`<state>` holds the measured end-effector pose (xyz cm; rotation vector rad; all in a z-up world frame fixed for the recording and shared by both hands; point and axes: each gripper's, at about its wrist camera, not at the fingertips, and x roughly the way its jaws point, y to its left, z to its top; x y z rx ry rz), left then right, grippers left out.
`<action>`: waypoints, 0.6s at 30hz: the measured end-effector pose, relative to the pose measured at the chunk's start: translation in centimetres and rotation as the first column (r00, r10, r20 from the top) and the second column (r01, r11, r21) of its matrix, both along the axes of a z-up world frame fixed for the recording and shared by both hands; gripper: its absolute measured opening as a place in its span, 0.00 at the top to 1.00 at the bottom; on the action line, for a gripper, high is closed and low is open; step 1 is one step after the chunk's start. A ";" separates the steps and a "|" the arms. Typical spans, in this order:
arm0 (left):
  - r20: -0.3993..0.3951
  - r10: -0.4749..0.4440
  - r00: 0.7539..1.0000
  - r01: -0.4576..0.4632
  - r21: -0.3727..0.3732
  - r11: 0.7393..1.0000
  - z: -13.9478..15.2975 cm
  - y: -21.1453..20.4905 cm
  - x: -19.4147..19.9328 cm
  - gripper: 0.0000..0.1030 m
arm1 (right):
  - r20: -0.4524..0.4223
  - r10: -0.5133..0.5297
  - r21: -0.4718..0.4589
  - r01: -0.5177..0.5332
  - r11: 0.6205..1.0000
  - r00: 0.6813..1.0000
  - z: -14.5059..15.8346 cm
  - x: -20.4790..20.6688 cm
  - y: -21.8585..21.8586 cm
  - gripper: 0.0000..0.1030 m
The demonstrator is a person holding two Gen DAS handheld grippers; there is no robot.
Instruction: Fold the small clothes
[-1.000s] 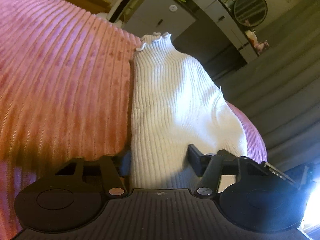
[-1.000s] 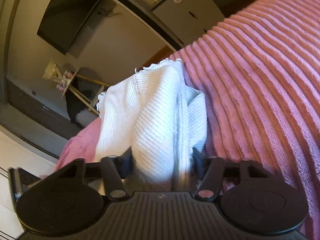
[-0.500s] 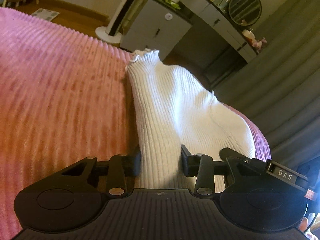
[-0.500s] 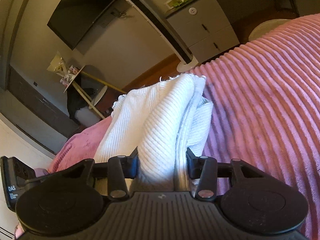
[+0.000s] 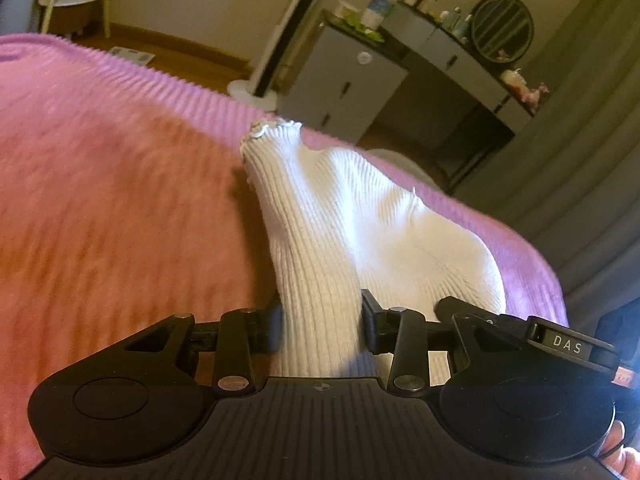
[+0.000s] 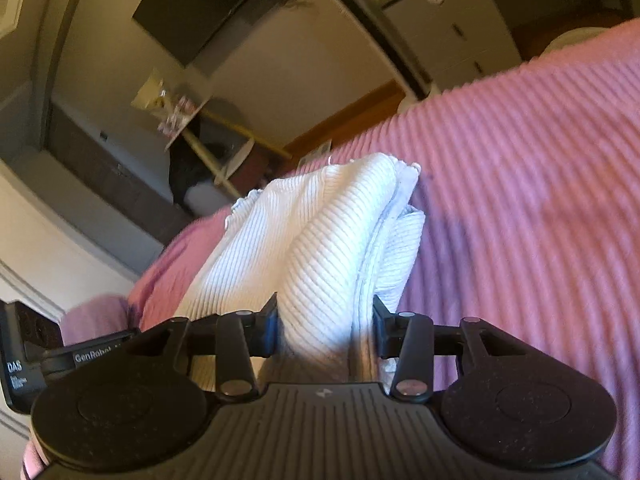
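A pink ribbed blanket (image 5: 120, 208) covers the bed, and a white ribbed garment (image 5: 360, 216) lies bunched on it near the far edge. The left claw (image 5: 320, 326) is clamped on one bunched end of the garment, and the right claw (image 6: 324, 326) pinches a thick fold of it.

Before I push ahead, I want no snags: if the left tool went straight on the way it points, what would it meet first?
The white ribbed garment itself: the left tool is shut on it, and the cloth runs ahead along its line. Beyond that lies the pink blanket, though depth is hard to judge.
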<state>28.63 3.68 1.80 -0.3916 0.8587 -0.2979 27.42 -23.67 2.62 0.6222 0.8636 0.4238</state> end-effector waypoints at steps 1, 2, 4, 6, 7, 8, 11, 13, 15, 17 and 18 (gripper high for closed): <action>-0.007 0.008 1.000 -0.008 0.010 1.000 -0.4 0.4 -0.3 0.58 | -0.004 0.006 -0.009 -0.006 1.000 1.000 -0.3 -0.4 0.5 0.58; -0.025 0.017 1.000 -0.016 0.034 0.999 -1.0 0.6 -0.5 0.53 | 0.001 0.007 -0.031 -0.007 0.999 1.000 -0.5 -0.7 1.0 0.54; -0.051 0.038 0.998 -0.033 0.101 0.994 -1.7 0.8 -1.0 0.49 | 0.001 -0.006 -0.094 0.006 0.996 1.000 -0.4 -1.3 1.6 0.47; -0.012 0.045 0.999 -0.044 0.119 0.992 -1.1 1.6 -2.0 0.44 | 0.005 -0.039 -0.102 0.040 0.994 0.999 0.5 -2.0 1.2 0.44; 0.007 0.064 0.998 -0.064 0.129 0.990 -0.4 2.1 -2.3 0.44 | 0.021 -0.059 -0.107 0.061 0.992 0.998 1.3 -2.4 0.7 0.38; 0.025 0.094 0.995 -0.096 0.139 0.986 0.2 2.4 -2.5 0.44 | 0.046 -0.077 -0.111 0.081 0.990 0.996 2.2 -2.9 0.2 0.35; 0.085 0.165 0.983 -0.174 0.115 0.978 2.1 3.4 -1.9 0.39 | 0.128 -0.111 -0.158 0.131 0.979 0.985 4.3 -3.1 -0.1 0.36; 0.071 0.185 0.980 -0.190 0.073 0.979 2.5 3.1 -0.9 0.37 | 0.153 -0.098 -0.210 0.129 0.969 0.983 5.2 -2.6 1.3 0.44; 0.060 0.180 0.982 -0.183 0.052 0.982 2.3 2.1 0.5 0.32 | 0.146 -0.070 -0.272 0.108 0.956 0.987 5.6 -1.4 3.6 0.54; 0.056 0.191 0.980 -0.194 0.066 0.979 1.6 0.9 1.7 0.30 | 0.144 -0.060 -0.328 0.105 0.939 0.988 5.7 -0.2 5.8 0.56; 0.054 0.193 0.980 -0.197 0.082 0.977 1.1 0.3 2.5 0.30 | 0.144 -0.060 -0.359 0.109 0.927 0.988 5.5 0.5 6.8 0.57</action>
